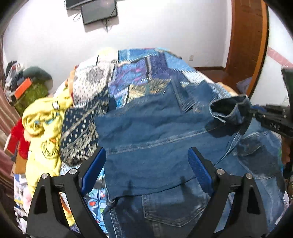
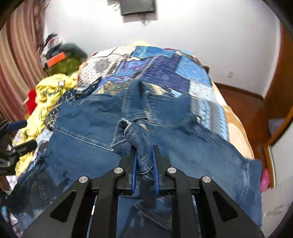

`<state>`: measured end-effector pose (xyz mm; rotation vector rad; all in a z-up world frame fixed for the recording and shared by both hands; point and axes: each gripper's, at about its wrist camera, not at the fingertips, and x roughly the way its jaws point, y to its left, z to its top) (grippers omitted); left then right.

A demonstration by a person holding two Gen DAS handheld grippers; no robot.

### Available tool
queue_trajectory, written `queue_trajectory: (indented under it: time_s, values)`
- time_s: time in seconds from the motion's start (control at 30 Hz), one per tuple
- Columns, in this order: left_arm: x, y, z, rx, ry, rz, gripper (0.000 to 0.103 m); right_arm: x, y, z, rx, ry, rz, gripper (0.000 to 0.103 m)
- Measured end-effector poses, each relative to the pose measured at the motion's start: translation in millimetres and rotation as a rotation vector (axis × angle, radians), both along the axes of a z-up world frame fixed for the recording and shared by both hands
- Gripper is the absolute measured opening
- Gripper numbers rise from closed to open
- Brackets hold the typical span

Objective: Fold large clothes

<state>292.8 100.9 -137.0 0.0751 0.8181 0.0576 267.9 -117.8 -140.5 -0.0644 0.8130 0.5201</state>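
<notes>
A pair of blue jeans lies partly folded on a patchwork bedspread, with a back pocket showing near me. My left gripper hovers over the denim, wide open, with nothing between its blue pads. At the right edge of the left wrist view, my right gripper holds up a leg hem. In the right wrist view, the right gripper is shut on a bunched fold of the jeans, lifted off the layer of denim below. The left gripper shows at the left edge.
Yellow clothing and a red garment are heaped at the left of the bed. A green bag with clutter stands by the striped curtain. A dark screen hangs on the white wall. A wooden door is at the right.
</notes>
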Motion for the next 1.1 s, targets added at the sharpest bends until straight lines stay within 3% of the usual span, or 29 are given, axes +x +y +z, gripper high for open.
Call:
queue_trajectory:
  time_s: [0.2,0.33,0.57,0.63,0.77,0.83,0.87,0.9,1.0,1.1]
  values:
    - [4,-19,34,0.055,-0.055,-0.043,0.096,1,-52,-13,0.097,0.06,-0.115,0.009]
    - [15,-22,28,0.072,-0.036,-0.042,0.101,3,-80,-32,0.137,0.126,-0.184,0.009]
    - [49,-18,-53,-0.011,0.19,0.034,0.101,-5,-92,-61,0.107,0.208,-0.181,0.009]
    - [53,-20,-82,-0.027,0.277,0.043,0.101,-6,-98,-61,0.091,0.196,-0.192,0.01]
    - [49,-26,-113,-0.004,0.346,0.046,0.101,-11,-119,-58,-0.003,0.125,-0.308,0.017]
    - [46,-23,-115,-0.028,0.34,0.059,0.101,-10,-136,-56,0.001,0.15,-0.343,0.034]
    - [45,-22,-114,-0.04,0.346,0.06,0.101,-10,-148,-54,0.019,0.167,-0.371,0.054]
    - [44,-22,-112,-0.051,0.349,0.059,0.101,-13,-159,-50,0.047,0.159,-0.402,0.066]
    - [39,-24,-98,-0.07,0.315,0.063,0.101,-27,-188,-40,0.097,0.132,-0.5,0.083]
    - [31,-32,-77,-0.052,0.254,0.061,0.101,-45,-214,-36,0.177,0.148,-0.571,0.084]
